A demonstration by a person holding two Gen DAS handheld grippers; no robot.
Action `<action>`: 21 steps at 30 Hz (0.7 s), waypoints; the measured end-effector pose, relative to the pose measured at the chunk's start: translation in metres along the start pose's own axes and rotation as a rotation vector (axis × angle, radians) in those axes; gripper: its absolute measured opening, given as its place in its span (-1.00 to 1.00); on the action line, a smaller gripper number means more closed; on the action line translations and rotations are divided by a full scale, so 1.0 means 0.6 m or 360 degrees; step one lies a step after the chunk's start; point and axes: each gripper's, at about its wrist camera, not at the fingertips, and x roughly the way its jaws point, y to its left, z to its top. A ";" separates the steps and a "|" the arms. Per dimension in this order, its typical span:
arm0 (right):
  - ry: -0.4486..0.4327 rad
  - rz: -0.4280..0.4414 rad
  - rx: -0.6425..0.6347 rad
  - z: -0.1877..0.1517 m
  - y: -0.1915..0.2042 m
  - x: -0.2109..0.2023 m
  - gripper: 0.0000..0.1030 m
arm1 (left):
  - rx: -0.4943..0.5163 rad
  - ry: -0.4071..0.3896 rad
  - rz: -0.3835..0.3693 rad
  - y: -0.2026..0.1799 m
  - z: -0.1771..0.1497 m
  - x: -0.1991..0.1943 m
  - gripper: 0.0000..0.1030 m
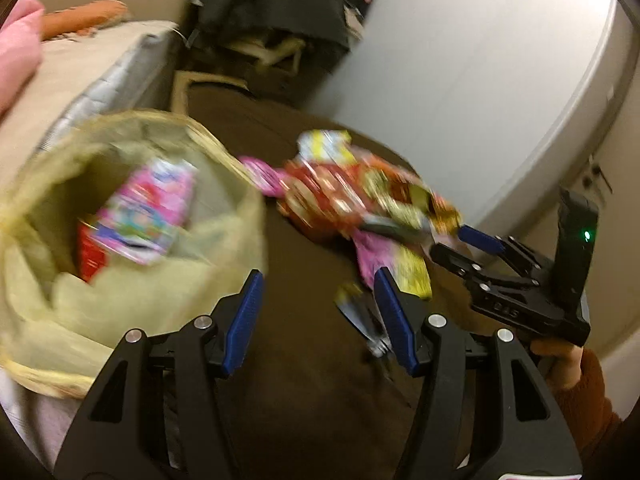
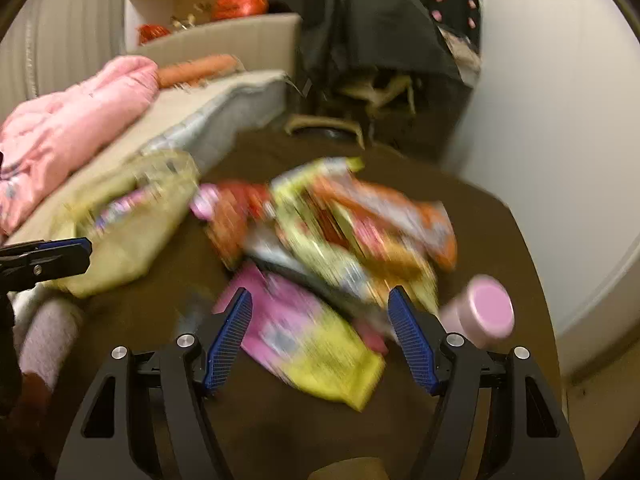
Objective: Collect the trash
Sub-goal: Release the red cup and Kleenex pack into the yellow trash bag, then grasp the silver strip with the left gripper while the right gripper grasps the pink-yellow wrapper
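Note:
A pile of colourful snack wrappers (image 1: 360,196) lies on a dark brown table (image 1: 312,380); it also shows, blurred, in the right wrist view (image 2: 344,240). A yellow-green trash bag (image 1: 132,248) stands at the left with a pink wrapper (image 1: 148,212) inside. My left gripper (image 1: 320,312) is open and empty, between the bag and the pile. My right gripper (image 2: 320,332) is open above a pink and yellow wrapper (image 2: 312,344) at the pile's near edge. The right gripper also shows in the left wrist view (image 1: 460,240).
A pink-capped bottle (image 2: 480,312) lies to the right of the pile. A bed (image 2: 192,116) with a pink jacket (image 2: 68,128) stands at the left. A chair draped in dark clothing (image 2: 376,40) is behind the table. A white wall (image 1: 480,72) is at the right.

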 end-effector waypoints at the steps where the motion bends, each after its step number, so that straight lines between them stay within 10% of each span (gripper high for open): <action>1: 0.0007 0.0011 0.0035 -0.012 -0.010 0.004 0.29 | 0.0005 0.0017 0.0001 -0.005 -0.005 0.006 0.06; 10: 0.0074 0.0098 0.0052 -0.043 -0.023 0.072 0.29 | 0.0021 0.0087 0.0013 -0.029 -0.028 0.038 0.06; 21: 0.0146 0.0107 -0.0020 -0.076 -0.050 0.051 -0.51 | 0.0065 0.0104 0.0065 -0.055 -0.049 0.045 0.06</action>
